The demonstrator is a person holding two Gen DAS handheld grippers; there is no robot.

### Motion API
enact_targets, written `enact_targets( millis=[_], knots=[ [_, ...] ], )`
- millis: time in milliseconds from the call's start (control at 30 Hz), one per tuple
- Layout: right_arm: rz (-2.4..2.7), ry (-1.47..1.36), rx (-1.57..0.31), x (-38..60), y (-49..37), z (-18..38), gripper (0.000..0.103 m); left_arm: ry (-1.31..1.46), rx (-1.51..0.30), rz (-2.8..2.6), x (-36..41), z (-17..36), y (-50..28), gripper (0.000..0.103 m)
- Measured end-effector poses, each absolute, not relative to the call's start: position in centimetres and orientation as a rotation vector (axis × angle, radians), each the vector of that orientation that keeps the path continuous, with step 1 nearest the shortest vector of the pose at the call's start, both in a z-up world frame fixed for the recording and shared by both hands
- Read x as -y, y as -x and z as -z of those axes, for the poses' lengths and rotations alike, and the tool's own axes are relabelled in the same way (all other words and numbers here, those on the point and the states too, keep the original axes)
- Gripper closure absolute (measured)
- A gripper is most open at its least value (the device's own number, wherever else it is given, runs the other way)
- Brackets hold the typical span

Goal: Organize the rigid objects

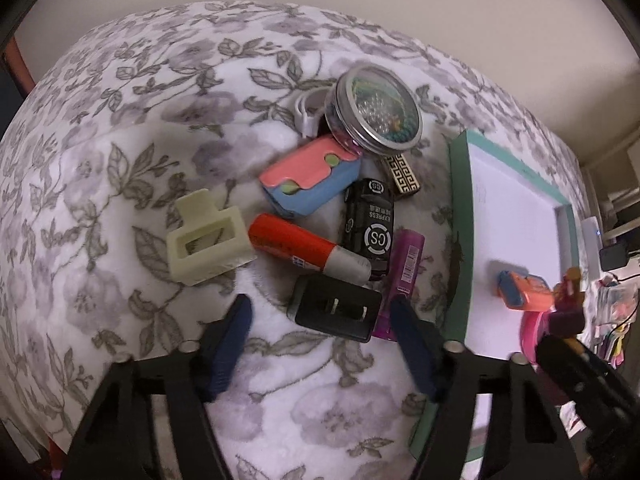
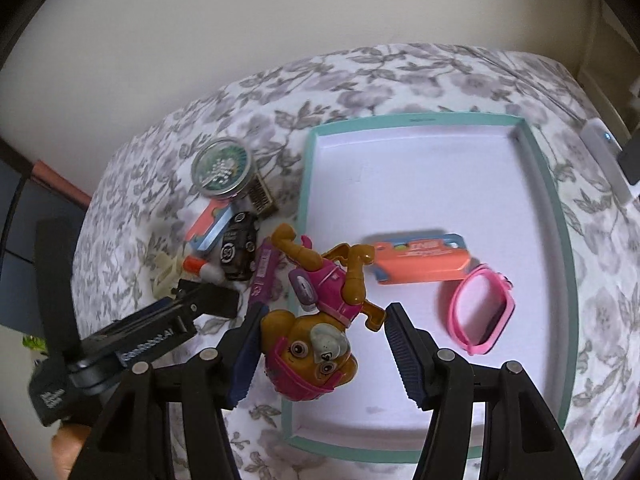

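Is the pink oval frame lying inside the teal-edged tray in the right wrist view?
Yes, the pink oval frame lies on the white floor of the teal-edged tray, beside the orange card.

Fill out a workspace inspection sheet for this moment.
Surface: floral blanket.
Job's things: teal-rimmed tray holds orange case and pink frame; pile beside it: tin, glue stick, black car, black block.
Clutter: cream clip.
Grippers: left claw open above the pile; right claw holds toy dog.
Cables: thin ones at the far right.
Surroundings: plain wall.
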State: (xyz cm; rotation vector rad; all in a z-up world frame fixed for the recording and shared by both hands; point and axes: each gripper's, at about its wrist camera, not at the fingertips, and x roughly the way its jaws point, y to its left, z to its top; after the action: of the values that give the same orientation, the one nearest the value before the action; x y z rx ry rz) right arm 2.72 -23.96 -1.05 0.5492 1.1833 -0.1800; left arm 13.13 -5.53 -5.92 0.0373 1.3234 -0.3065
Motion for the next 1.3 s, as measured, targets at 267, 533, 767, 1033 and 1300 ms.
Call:
enact_targets(
  millis=[267,533,767,1033,1300],
  knots=[
    [0.191,-0.563,-1.177,24.5,-2.9,1.4,0.041,-0.03,-1.326,0.305,5.7,6.5,-13.4,0.057],
    [0.25,-0.571,-1.154,26.6,-2.8,1.0,0.041,0.003,-1.256,0.322,5.4,3.4,-13.2,0.057],
    [0.306,-0.556,-1.125,28.9,-2.8,0.2,0.04,0.021,-1.166,0.4,7.9,0.0,-13.1,0.057],
    [0.37,-0.527,-1.094,31.4,-2.5,-0.5,0.04,0.025,-1.13,0.5,11.3,-1.1,-13.0,0.057],
    [0.405,-0.531,-1.087,33.4,-2.2,-0.3,0.04,-0.061,-1.137,0.543,14.9,-0.1,-12.3,0.057]
  ],
)
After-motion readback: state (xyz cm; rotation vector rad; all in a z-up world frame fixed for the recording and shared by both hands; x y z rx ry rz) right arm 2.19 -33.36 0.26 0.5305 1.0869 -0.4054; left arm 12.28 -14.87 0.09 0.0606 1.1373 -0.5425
